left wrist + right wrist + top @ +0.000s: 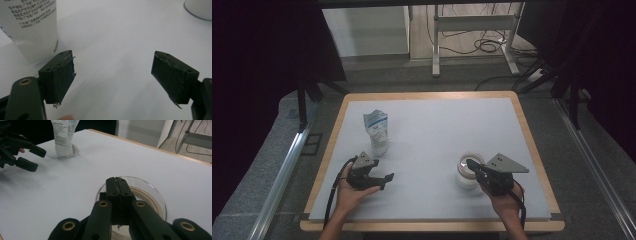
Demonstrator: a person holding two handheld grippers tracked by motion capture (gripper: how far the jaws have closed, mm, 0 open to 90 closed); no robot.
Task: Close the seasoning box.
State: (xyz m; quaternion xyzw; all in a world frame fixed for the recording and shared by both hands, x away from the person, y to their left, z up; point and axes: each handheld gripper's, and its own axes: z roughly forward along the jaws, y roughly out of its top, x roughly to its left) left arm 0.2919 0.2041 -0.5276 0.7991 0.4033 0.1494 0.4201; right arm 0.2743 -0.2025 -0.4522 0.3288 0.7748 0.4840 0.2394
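Pale grey covers our table point(427, 150), with a wooden rim all round and bare floor and cables beyond its far edge. We have two things to work with. A round white container with a clear lid point(468, 172) sits near the right front corner. A crumpled white pouch point(376, 131) stands upright towards the left edge, about midway back.

Our right tool point(117, 185) is clenched, nothing between its jaws, and its tip hangs right over the lid point(147, 187); we cannot tell if it touches. To take the container well, we judge we should spread those jaws first, then come down straddling the rim squarely.

Our left tool point(112, 75) is released, jaws wide, low over the table just beside the pouch point(35, 27). It can steady the pouch with a gentle squeeze, since the thin pack will likely buckle.
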